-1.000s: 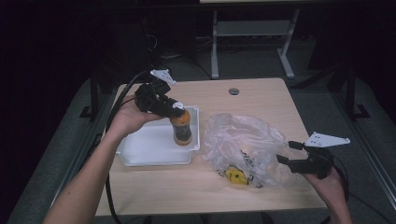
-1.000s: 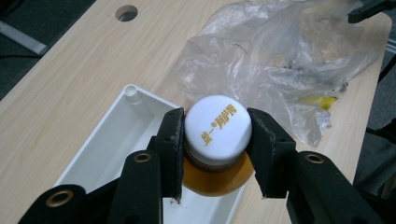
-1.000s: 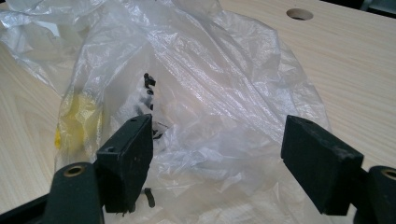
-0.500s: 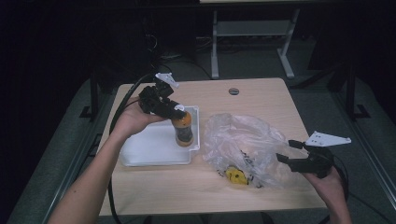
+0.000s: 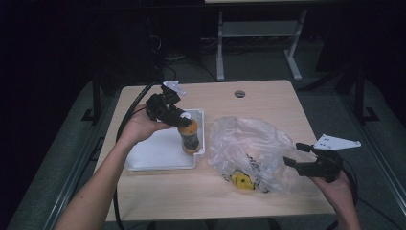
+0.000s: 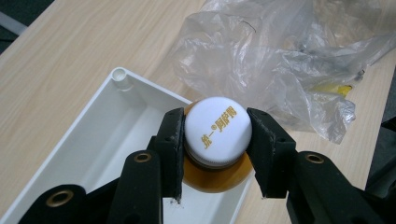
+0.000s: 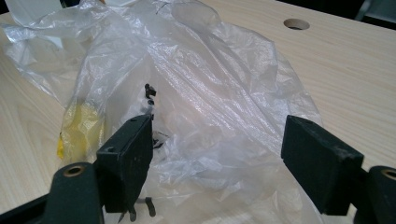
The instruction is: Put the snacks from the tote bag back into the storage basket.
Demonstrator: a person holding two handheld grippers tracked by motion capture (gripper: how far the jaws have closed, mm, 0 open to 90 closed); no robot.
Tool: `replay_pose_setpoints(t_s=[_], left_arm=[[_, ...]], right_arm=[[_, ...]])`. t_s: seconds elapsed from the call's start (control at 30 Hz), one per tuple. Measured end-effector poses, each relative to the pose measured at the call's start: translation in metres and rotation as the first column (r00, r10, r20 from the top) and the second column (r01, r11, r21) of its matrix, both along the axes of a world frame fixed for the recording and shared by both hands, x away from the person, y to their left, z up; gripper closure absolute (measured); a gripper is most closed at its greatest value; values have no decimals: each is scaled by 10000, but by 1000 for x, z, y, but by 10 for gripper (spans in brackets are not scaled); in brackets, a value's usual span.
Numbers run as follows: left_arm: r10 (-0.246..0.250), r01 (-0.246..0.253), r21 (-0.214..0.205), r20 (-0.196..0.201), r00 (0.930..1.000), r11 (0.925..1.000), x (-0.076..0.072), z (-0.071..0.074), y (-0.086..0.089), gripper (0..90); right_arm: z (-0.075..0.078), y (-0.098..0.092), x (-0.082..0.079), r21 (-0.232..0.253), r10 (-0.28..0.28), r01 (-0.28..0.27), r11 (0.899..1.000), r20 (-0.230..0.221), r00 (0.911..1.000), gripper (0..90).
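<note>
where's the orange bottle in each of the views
High view: bottle left of centre, standing in the white tray, held by the left gripper.
Left gripper view: centre, white cap clamped between the jaws.
Right gripper view: not in it.
Shared landmark: the clear plastic bag.

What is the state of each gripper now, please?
Left gripper: closed on the white cap of the orange bottle, over the white tray.
Right gripper: open, holding nothing, facing the plastic bag.
</note>
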State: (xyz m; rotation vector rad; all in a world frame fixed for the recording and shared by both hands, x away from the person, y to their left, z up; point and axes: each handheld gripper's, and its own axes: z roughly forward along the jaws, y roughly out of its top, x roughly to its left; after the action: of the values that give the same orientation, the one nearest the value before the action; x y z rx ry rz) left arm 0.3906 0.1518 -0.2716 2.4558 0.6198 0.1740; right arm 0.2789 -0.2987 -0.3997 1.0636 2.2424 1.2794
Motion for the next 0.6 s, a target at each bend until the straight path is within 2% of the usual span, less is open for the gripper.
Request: replay_pose_setpoints(t_s=[0.2,0.6], left_arm=[[-29,29,-21,-75,10000,10000,1,-8,0,591],[-59,64,212,-219,9997,9998,3,-22,0,591]], right_arm=[[0,0,0,-27,2,-2,10000,-27,10000,248],[0,0,0,-14,-1,1,10000,-7,10000,247]])
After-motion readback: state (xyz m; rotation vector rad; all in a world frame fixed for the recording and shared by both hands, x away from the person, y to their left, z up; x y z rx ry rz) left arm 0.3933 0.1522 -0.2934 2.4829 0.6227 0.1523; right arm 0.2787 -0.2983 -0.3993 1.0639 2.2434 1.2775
